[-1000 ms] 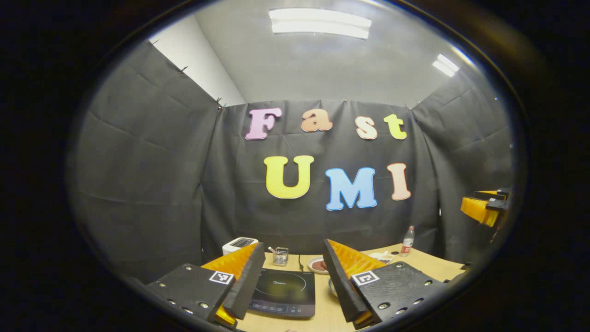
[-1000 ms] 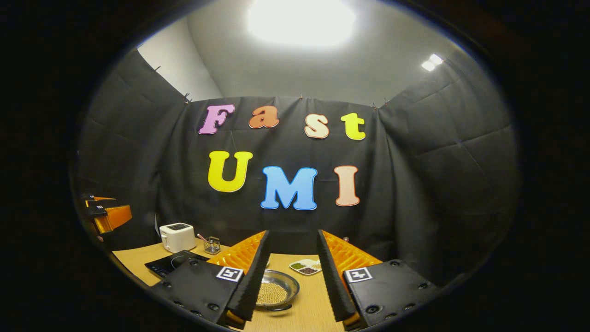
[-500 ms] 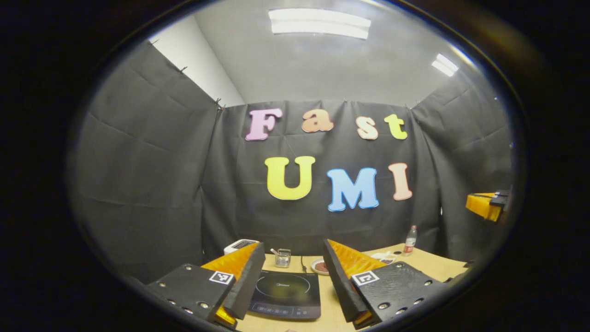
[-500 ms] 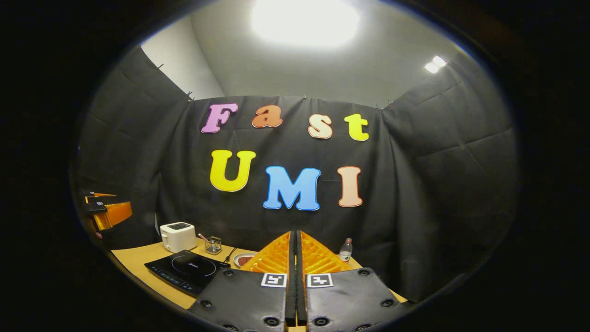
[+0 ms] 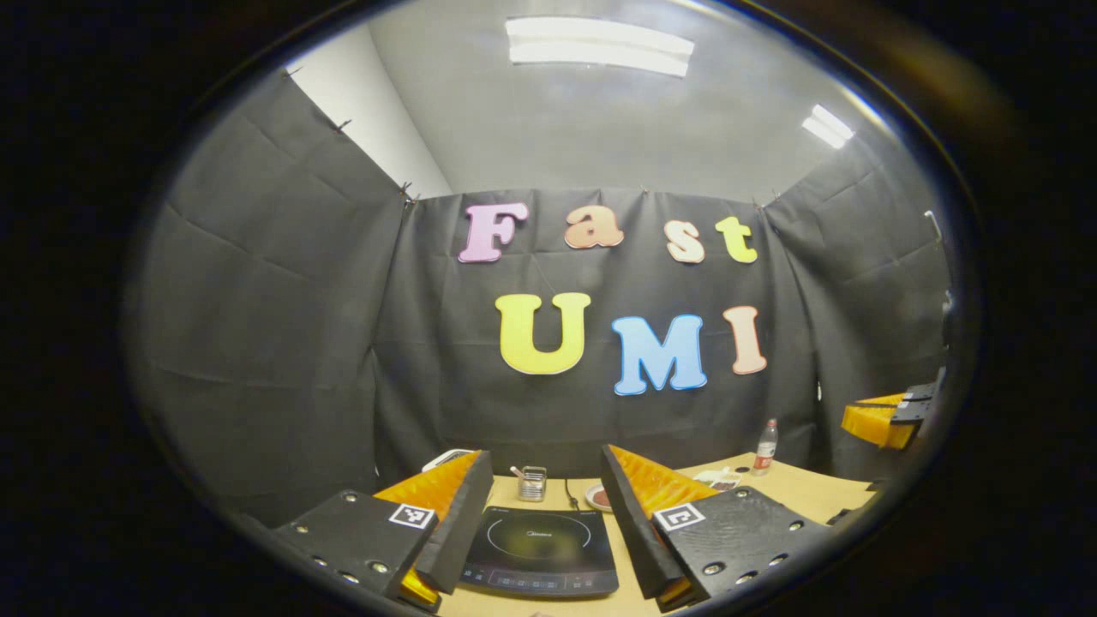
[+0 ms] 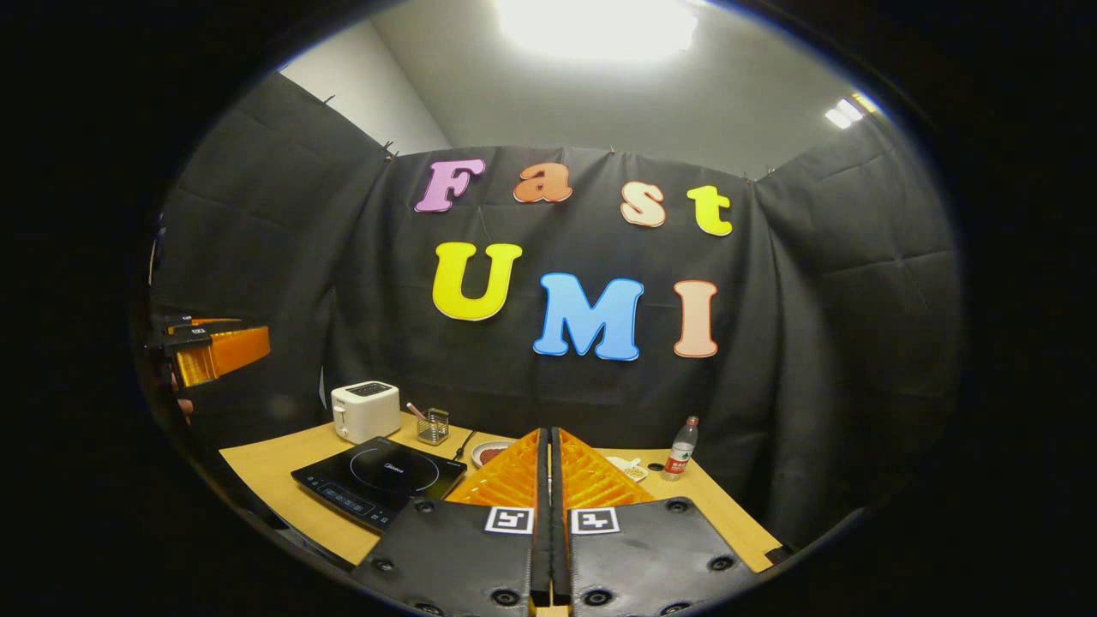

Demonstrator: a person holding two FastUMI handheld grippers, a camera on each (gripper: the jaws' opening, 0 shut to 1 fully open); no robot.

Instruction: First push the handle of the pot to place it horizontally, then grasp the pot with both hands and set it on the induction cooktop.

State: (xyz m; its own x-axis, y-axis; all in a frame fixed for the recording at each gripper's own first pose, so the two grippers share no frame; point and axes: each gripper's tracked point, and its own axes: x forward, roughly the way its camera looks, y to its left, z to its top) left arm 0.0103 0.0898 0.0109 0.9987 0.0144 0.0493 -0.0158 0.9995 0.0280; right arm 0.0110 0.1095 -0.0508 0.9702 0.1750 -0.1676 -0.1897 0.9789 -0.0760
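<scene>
Up close, the left gripper (image 5: 544, 514) has its ridged wedge fingers spread wide, gripping nothing, above a flat glossy cooktop (image 5: 540, 550). The right gripper (image 6: 550, 467) is pinched together, empty. Beyond, the smooth wooden table (image 6: 274, 467) carries a boxy toaster (image 6: 366, 410) and a bottle (image 6: 681, 448). Can't spot the pot.

Right gripper (image 6: 549, 437) has closed and lifted; pot now hidden.

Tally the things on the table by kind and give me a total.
Induction cooktop: 1
Toaster: 1
Wire holder: 1
Bottle: 1
Dishes: 2, the reddish-filled dish and the white dish
Total: 6
The tiny dark item beside the bottle is too small to tell and is left out.
</scene>
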